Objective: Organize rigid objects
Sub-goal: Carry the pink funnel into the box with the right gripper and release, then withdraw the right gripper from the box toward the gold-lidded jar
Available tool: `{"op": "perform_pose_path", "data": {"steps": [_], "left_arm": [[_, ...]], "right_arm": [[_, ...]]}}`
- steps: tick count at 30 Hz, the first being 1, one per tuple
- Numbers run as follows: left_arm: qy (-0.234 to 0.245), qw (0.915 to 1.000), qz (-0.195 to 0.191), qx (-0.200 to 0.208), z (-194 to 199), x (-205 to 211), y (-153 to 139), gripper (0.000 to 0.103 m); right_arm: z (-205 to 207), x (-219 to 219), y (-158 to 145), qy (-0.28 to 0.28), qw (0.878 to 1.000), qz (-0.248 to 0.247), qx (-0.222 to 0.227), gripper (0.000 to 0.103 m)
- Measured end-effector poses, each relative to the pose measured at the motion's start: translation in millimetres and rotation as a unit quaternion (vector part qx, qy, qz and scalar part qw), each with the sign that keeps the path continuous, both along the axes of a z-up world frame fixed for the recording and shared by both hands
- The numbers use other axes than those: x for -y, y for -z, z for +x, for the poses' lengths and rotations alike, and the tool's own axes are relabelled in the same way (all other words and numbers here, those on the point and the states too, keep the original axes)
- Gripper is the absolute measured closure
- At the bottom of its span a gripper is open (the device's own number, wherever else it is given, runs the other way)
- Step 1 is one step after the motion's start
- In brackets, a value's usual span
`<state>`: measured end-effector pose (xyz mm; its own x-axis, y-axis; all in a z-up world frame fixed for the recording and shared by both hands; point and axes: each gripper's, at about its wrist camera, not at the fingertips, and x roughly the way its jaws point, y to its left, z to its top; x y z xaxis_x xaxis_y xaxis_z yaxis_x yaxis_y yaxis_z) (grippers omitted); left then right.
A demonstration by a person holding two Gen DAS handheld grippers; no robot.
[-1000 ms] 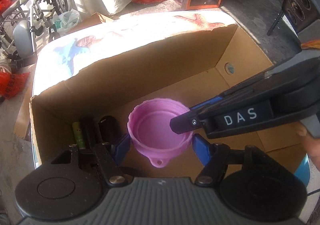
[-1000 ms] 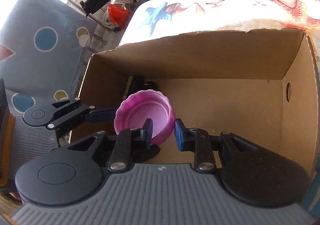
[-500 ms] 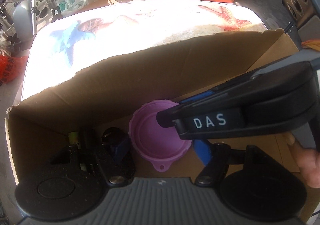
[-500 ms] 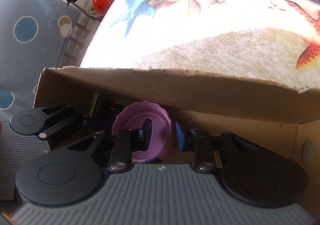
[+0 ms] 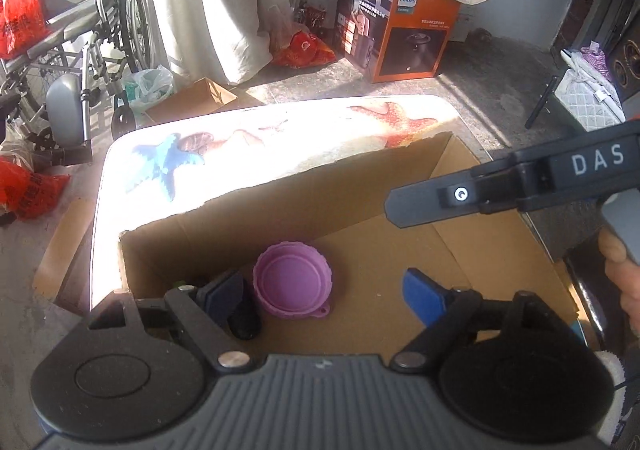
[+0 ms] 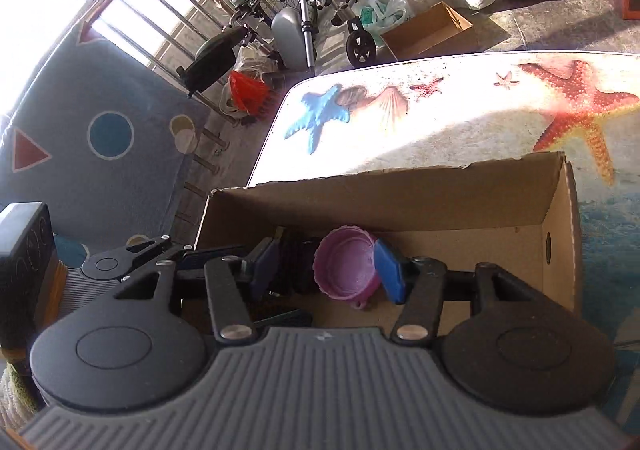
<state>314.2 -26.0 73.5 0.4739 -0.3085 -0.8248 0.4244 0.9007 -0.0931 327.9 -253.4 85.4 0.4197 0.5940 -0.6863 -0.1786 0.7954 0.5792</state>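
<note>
One purple bowl (image 5: 293, 280) sits mouth-up on the floor of a single open cardboard box (image 5: 360, 186), at lower centre of the left wrist view, its small hanging tab pointing toward the bottom of the frame. The bowl is round, with no long axis to speak of. To its left, in the box's shadowed corner, stand dark cylindrical items (image 5: 245, 324) whose number cannot be told, with a sliver of something green (image 5: 179, 283) behind them.

The left claw (image 5: 324, 296) is released, its two blue pads spread wide to either side of the bowl and clear of it; its jaws have just been opening and nothing is held between them. The right claw (image 6: 328, 266) is also released, about half spread, its jaws likewise just opening. In the right wrist view its right pad (image 6: 389, 270) overlaps the bowl's (image 6: 345, 266) rim in the picture, but the claw appears above the box rather than pressing on the bowl. In the left wrist view the right claw's black body, lettered "DAS" (image 5: 598, 162), crosses the upper right of the frame, a hand (image 5: 624, 278) gripping it at the right edge.

The box rests on a bench (image 6: 460, 114) covered with a seashell and starfish print. One wheelchair (image 5: 92, 34) stands at upper left.
</note>
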Motion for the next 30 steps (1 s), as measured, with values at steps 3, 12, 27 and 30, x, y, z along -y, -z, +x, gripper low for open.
{"op": "perform_pose_path", "data": {"steps": [3, 12, 27, 30], "left_arm": [[0.017, 0.9991, -0.02, 0.033, -37, -1, -26, 0.014], [0.002, 0.9935, -0.088, 0.072, -152, -13, -39, 0.0], [-0.057, 0.9888, -0.138, -0.011, -240, -26, 80, 0.0], [-0.055, 0.9899, -0.131, 0.0, -250, -27, 88, 0.0]], "right_arm": [[-49, 22, -34, 0.008, 0.999, 0.016, 0.045, 0.029], [-214, 46, -80, 0.028, 0.979, -0.079, 0.186, 0.001], [-325, -22, 44, 0.033, 0.942, -0.302, 0.141, 0.001], [-330, -23, 40, 0.052, 0.931, -0.316, 0.177, 0.001]]}}
